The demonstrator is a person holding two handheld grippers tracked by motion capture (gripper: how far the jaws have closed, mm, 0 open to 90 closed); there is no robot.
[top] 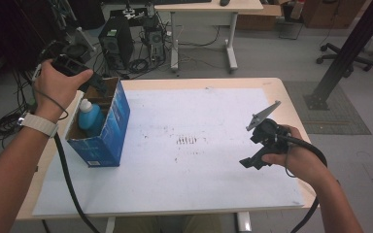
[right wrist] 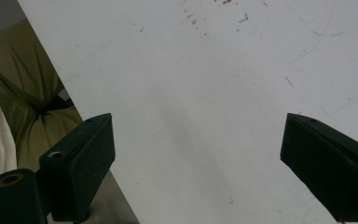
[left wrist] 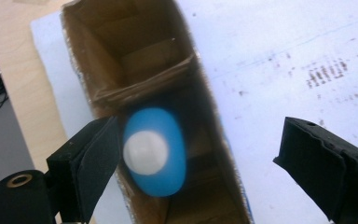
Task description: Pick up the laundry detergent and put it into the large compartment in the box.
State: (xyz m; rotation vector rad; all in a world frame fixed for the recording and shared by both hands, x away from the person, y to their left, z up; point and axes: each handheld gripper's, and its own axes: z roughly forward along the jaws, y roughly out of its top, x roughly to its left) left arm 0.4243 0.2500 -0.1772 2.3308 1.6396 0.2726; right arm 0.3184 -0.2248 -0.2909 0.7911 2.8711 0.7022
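Left gripper view: the left gripper (left wrist: 200,158) is spread wide, grasping nothing; below its fingers (left wrist: 93,163), the blue bottle (left wrist: 156,151) stands inside the cardboard box (left wrist: 121,56), nearer the left finger. The right gripper (right wrist: 198,163) is also released.

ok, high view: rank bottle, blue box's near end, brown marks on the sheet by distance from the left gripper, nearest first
1. Bottle: in the box, just below the left gripper.
2. Box's near end: at the table's left, toward the person.
3. Brown marks: mid-sheet, well to the right.
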